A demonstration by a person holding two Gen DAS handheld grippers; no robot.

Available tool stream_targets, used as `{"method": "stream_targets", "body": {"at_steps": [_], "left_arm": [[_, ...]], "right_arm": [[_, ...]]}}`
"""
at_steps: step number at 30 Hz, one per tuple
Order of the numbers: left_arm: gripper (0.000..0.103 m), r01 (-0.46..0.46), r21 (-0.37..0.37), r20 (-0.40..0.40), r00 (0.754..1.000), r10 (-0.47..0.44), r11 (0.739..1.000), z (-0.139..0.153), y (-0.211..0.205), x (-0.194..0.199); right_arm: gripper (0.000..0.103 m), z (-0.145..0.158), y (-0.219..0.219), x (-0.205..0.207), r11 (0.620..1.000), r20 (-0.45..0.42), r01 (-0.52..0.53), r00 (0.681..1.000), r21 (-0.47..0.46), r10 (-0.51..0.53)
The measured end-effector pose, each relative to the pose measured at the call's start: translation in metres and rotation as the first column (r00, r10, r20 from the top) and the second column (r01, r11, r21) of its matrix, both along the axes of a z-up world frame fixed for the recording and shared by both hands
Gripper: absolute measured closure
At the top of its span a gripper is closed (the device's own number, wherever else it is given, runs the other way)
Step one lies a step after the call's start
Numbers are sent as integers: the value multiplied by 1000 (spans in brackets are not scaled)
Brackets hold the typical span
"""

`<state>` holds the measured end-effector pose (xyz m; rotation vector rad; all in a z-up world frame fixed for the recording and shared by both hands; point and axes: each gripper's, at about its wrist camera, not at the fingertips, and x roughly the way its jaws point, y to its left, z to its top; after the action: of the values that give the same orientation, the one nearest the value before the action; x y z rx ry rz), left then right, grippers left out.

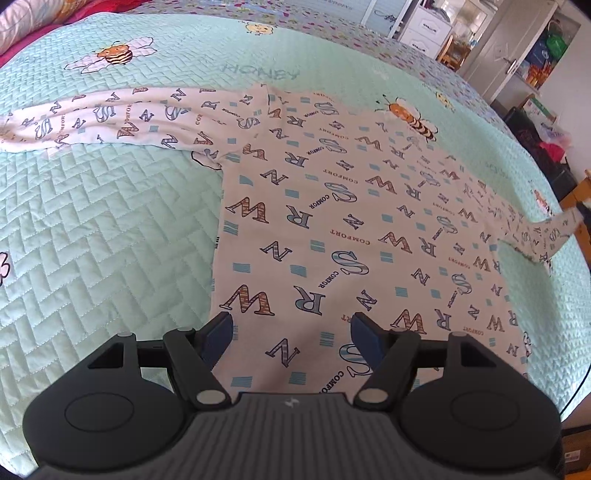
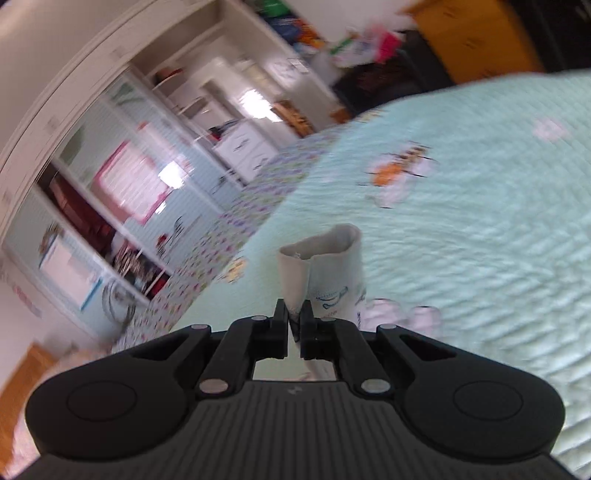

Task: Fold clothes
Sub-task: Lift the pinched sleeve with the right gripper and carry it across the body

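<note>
A white long-sleeved shirt (image 1: 332,221) printed with blue and brown letters lies flat on the mint quilted bedspread (image 1: 103,229). Its left sleeve (image 1: 92,118) stretches out to the left. Its right sleeve (image 1: 546,236) is lifted toward the bed's right edge. My left gripper (image 1: 291,328) is open and empty, just above the shirt's near hem. In the blurred right wrist view my right gripper (image 2: 294,317) is shut on the sleeve cuff (image 2: 325,266), which stands up between the fingers above the bedspread (image 2: 480,240).
Pink and patterned pillows (image 1: 33,22) lie at the bed's far left. White drawers and shelves (image 1: 424,33) stand beyond the bed. A wardrobe with shelves (image 2: 122,184) fills the left of the right wrist view. Wooden furniture (image 1: 576,195) is beside the bed's right edge.
</note>
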<state>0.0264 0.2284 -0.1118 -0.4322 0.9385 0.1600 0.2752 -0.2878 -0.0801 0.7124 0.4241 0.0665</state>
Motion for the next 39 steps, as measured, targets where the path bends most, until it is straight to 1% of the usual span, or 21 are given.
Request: {"method": "stream_targets", "body": {"at_steps": [2, 4, 6, 8, 10, 14, 16, 19, 24, 28, 31, 33, 34, 35, 36, 37, 38, 39], "left_arm": [[30, -15, -16, 8, 1000, 15, 1000, 0, 6, -5], [30, -31, -32, 12, 999, 31, 999, 0, 13, -11], [30, -47, -47, 14, 999, 47, 998, -1, 20, -17], [30, -64, -61, 16, 998, 65, 996, -2, 28, -23], [30, -81, -74, 16, 996, 82, 994, -3, 35, -29], [30, -110, -93, 10, 994, 111, 990, -8, 49, -37], [30, -123, -100, -1, 992, 124, 987, -13, 56, -40], [30, -134, -117, -6, 991, 135, 984, -19, 64, -43], [30, -135, -138, 4, 991, 137, 981, -21, 69, -45], [30, -136, -151, 10, 990, 139, 979, -22, 71, -46], [30, -136, -155, 13, 990, 139, 979, -22, 72, -48], [30, -137, -158, 13, 990, 140, 978, -21, 72, -49], [30, -137, -159, 13, 990, 141, 978, -21, 72, -49], [30, -138, -159, 13, 990, 141, 978, -20, 72, -50], [30, -138, -159, 12, 990, 142, 978, -20, 72, -50], [30, -139, -158, 11, 990, 142, 978, -20, 72, -50], [30, -140, -157, 9, 990, 144, 978, -20, 73, -50], [30, -141, -156, 8, 989, 144, 978, -19, 73, -50]], "right_arm": [[98, 15, 43, 3, 996, 27, -71, 997, -53, 73], [98, 28, 88, 5, 984, 49, -140, 988, -112, 147], [98, 35, 138, 2, 961, 64, -211, 972, -179, 226], [98, 38, 191, -2, 929, 64, -283, 950, -238, 305], [98, 31, 241, -3, 899, 41, -356, 925, -254, 378], [98, 6, 328, -10, 834, -32, -455, 882, -312, 470], [98, -7, 361, -17, 802, -68, -490, 864, -342, 499], [98, -19, 401, -33, 753, -94, -538, 832, -378, 547], [98, -28, 449, -53, 683, -127, -594, 786, -425, 605], [98, -36, 464, -57, 634, -156, -614, 765, -471, 625], [98, -41, 473, -61, 603, -168, -618, 755, -504, 633], [98, -45, 481, -62, 567, -195, -632, 740, -528, 644], [94, -49, 486, -62, 539, -225, -652, 723, -533, 653], [88, -52, 490, -61, 514, -257, -674, 706, -531, 660], [86, -55, 490, -60, 502, -286, -696, 691, -513, 664], [79, -55, 488, -60, 505, -298, -708, 684, -494, 666], [75, -53, 483, -62, 521, -290, -706, 688, -479, 666], [72, -49, 474, -64, 544, -270, -699, 697, -463, 665]]}}
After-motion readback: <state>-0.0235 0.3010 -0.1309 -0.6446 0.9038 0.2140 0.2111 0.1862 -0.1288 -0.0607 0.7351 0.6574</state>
